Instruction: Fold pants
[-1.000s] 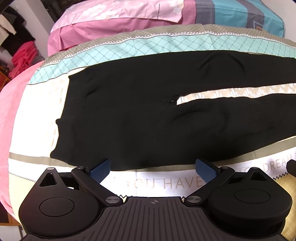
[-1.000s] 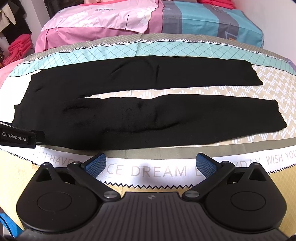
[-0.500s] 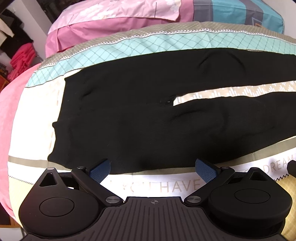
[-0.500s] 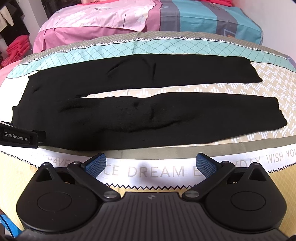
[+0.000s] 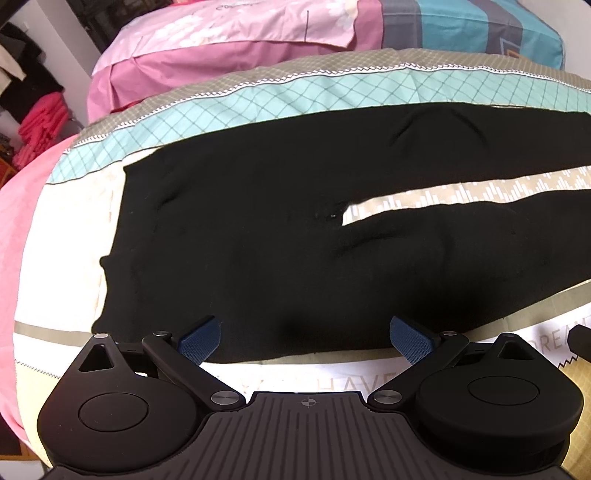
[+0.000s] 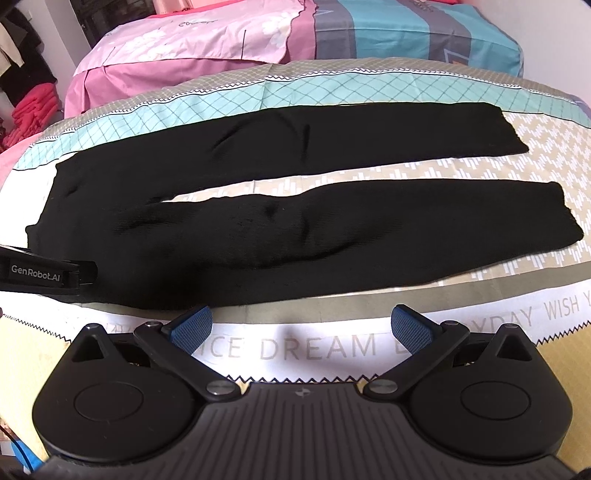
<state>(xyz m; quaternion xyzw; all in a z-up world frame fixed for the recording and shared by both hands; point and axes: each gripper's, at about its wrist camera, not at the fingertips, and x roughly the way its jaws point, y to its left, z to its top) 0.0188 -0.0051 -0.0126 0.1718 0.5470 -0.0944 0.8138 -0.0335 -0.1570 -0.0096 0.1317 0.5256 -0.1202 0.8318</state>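
Note:
Black pants (image 6: 295, 229) lie flat on the patterned bed sheet (image 6: 317, 347), waistband to the left, both legs stretched to the right with a narrow gap between them. The left wrist view shows the waist and crotch part of the pants (image 5: 258, 251). My left gripper (image 5: 306, 339) is open and empty, its blue pads over the near edge of the pants by the waist. My right gripper (image 6: 301, 328) is open and empty, just short of the near leg's edge. The left gripper's body (image 6: 44, 273) shows at the left of the right wrist view.
A pink and blue quilt (image 6: 258, 33) lies along the far side of the bed. Red and dark clothes (image 5: 37, 122) hang or pile at the far left beyond the bed. The sheet's printed white band (image 5: 332, 380) runs along the near edge.
Both grippers have moved slightly forward toward the near edge of the pants. The left gripper's pads now overlap the black cloth. The pants have not moved.

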